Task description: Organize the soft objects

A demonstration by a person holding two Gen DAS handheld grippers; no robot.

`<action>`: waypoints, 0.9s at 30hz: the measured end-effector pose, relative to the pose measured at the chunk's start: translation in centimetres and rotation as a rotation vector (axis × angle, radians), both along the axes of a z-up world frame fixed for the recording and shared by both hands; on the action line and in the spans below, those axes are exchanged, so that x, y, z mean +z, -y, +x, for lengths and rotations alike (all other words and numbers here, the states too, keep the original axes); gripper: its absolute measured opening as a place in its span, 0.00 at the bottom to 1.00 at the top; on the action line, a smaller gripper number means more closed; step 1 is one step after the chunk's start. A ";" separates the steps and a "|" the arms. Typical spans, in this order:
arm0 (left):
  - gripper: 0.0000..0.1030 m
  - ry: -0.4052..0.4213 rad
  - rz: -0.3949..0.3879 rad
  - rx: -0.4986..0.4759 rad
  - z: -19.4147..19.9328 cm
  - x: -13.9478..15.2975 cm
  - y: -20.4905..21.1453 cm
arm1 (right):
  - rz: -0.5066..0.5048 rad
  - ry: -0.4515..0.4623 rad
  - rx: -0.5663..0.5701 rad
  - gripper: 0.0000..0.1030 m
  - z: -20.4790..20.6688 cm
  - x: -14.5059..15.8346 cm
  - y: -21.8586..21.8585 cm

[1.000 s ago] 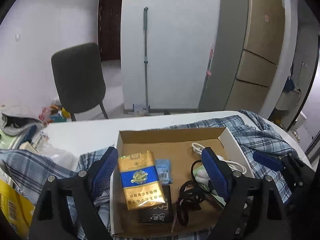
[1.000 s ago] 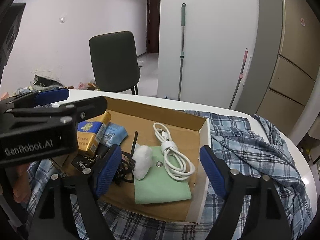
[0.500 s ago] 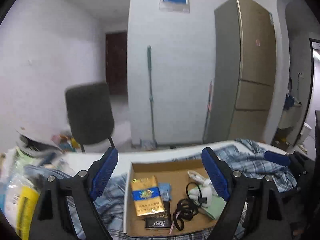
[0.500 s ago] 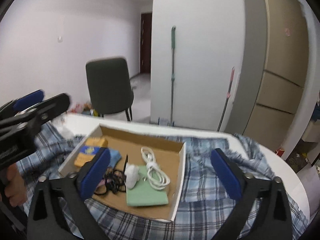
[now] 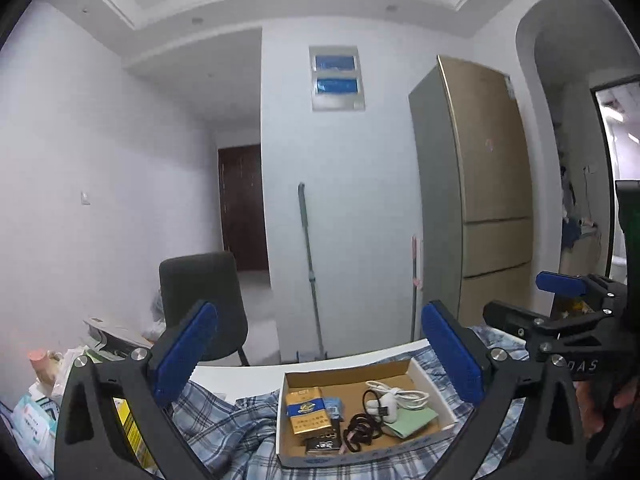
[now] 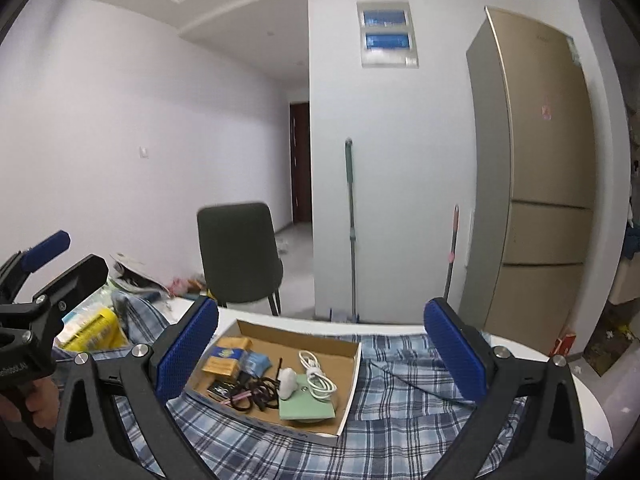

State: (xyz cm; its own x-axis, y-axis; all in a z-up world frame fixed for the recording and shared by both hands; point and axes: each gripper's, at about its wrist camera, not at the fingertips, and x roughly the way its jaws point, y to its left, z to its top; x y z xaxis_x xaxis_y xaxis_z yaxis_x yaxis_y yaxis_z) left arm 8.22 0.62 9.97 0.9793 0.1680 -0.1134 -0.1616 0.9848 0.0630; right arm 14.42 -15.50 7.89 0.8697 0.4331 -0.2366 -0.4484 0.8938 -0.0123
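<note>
The left gripper with blue pads (image 5: 320,350) is hanging in the air in front of the table, and its jaws have just been opening. They are standing wide apart now with nothing between them. The right gripper with blue pads (image 6: 320,350) is hanging the same way, its jaws have just been opening too, and they are wide apart and holding nothing.

A crumpled blue and white checked cloth (image 6: 400,392) is lying spread over the round white table (image 5: 236,378). A flat open brown cardboard box (image 6: 347,392) is sitting on the cloth. Inside the box a gold and blue cigarette pack (image 5: 307,410) is lying at the left side. A coiled white cable (image 6: 316,376) is lying toward the right side, with a flat light green pouch (image 6: 306,406) just in front of it. A small white fluffy ball (image 6: 287,382) is touching the pouch. Some black hair ties (image 5: 360,432) are lying in a tangle between the pack and the pouch.

A dark grey chair (image 6: 238,254) is standing behind the table, and a tall gold fridge (image 6: 536,184) is standing at the right by the wall
</note>
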 end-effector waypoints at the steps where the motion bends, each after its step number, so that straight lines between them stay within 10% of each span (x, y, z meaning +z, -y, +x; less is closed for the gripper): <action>1: 1.00 0.013 -0.005 -0.002 -0.8 0.1 0.1 | 0.004 0.016 0.003 1.00 -0.7 0.1 0.2; 12: 1.00 0.131 -0.026 -0.012 -8.1 -0.3 1.3 | 0.001 0.099 0.061 1.00 -6.2 -2.3 1.4; 27: 1.00 0.045 -0.054 -0.003 -9.2 -7.2 0.7 | -0.010 0.044 0.024 1.00 -5.6 -9.8 1.6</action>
State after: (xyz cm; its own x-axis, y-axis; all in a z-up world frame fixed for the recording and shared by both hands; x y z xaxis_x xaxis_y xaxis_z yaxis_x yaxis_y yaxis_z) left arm -1.03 -0.08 2.79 0.9841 0.1594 -0.0783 -0.1597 0.9872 0.0029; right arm 8.87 -17.13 -1.95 0.8690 0.4514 -0.2026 -0.4681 0.8827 -0.0411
